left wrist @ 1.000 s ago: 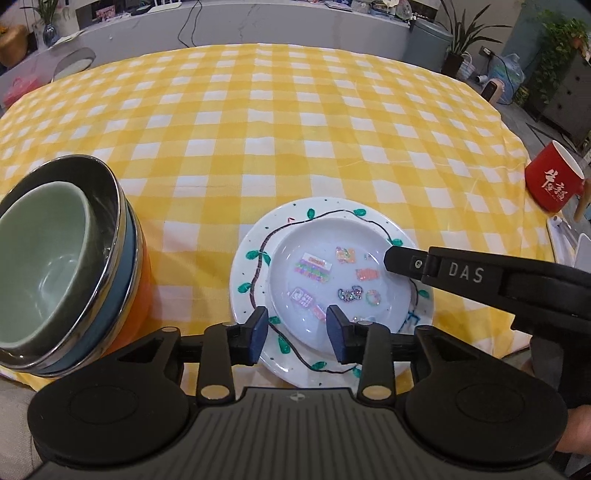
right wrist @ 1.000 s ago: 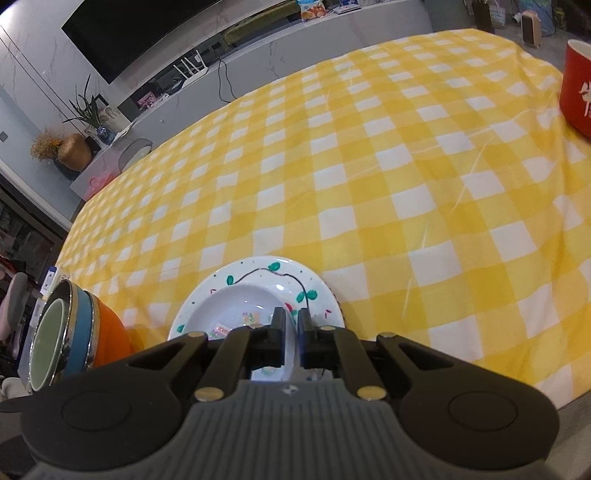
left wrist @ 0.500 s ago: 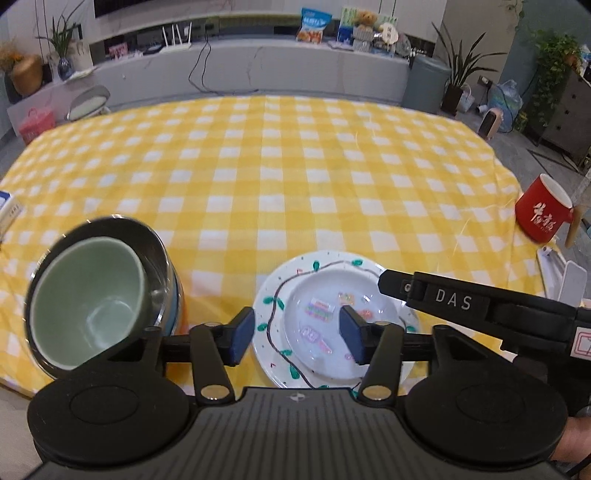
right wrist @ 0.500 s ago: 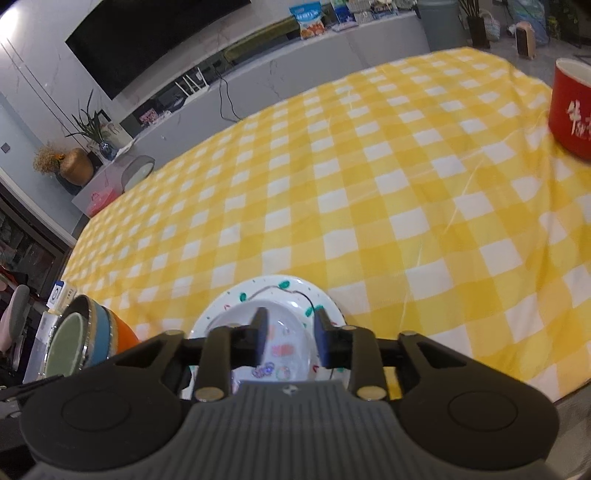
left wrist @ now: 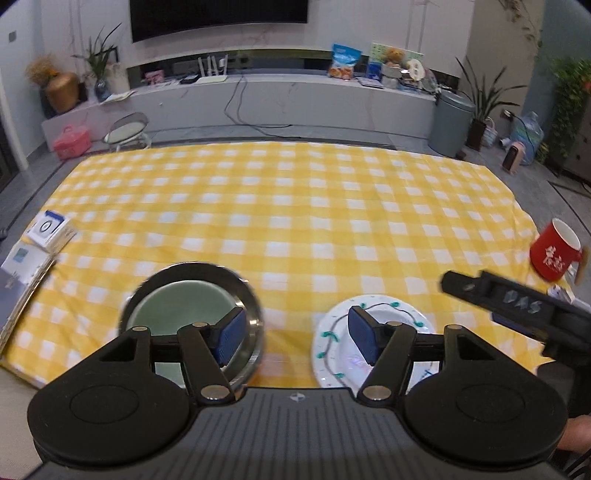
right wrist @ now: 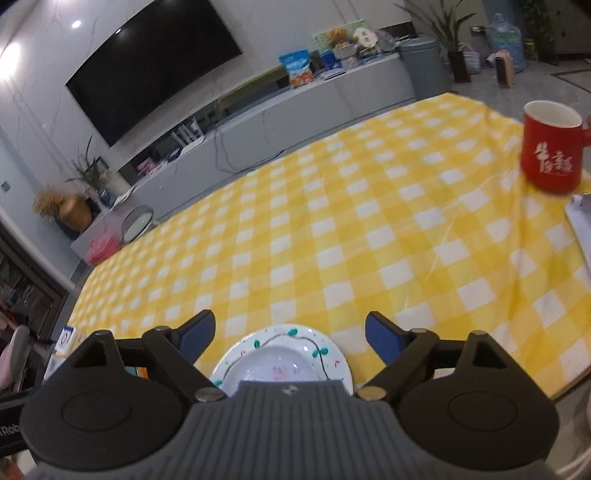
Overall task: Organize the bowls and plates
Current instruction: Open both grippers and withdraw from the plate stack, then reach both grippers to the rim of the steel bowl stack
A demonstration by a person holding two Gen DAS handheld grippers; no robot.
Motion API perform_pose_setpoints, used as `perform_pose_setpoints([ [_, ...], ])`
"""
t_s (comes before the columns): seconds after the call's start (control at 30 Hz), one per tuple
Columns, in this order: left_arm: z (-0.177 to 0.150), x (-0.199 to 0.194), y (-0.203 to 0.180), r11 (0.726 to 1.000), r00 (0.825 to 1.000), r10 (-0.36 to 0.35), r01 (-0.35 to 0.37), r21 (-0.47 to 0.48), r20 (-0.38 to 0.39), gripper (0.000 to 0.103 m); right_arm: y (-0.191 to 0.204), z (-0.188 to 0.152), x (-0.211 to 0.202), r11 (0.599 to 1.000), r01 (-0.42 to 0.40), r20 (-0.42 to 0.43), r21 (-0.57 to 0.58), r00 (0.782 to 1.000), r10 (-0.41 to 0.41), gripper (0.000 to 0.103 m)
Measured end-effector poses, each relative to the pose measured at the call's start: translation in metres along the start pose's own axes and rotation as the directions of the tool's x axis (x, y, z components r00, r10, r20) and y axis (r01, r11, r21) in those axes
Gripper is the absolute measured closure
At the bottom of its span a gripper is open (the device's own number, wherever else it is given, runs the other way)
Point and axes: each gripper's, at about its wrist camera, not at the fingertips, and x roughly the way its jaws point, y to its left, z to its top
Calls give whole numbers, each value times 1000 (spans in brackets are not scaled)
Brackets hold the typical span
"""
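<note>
Yellow-and-white checked cloth [left wrist: 295, 221] carries, at its near edge, nested round bowls [left wrist: 192, 306], pale green within a steel rim, beside stacked white plates [right wrist: 284, 358] edged with a painted vine. Left gripper [left wrist: 293, 338] and right gripper [right wrist: 290, 334]: blue pads spreading, nothing between them.

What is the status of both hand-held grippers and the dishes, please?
Left hand-held gripper and right hand-held gripper opening, nothing between. Plates stacked, bowls nested. Nothing in the way.

A home living rm: big black wall-mounted TV [left wrist: 218, 14], long grey media shelf [left wrist: 280, 92], potted green plants [left wrist: 480, 107], yellow-checked-cloth desk [left wrist: 295, 221].
</note>
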Motion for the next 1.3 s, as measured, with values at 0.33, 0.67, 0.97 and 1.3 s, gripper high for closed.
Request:
perform_pose_setpoints([
  [0.33,10,-12,59,981,985,162,-155,-120,53,29,40,3,-13,994,-106,-71,-24,992,104,16],
  [0.67,10,-17,130,975,990,140,-141,-173,-15,29,135,25,6,958,-273,-210,-92,945,249,13],
  [0.97,-9,14,159,973,996,-19,-2,-230,-91,29,163,-10,57,967,-214,-323,-137,933,160,25],
  [1.3,-21,53,175,934,984,-140,94,-343,-111,29,140,-49,112,973,-227,-496,-52,851,172,28],
])
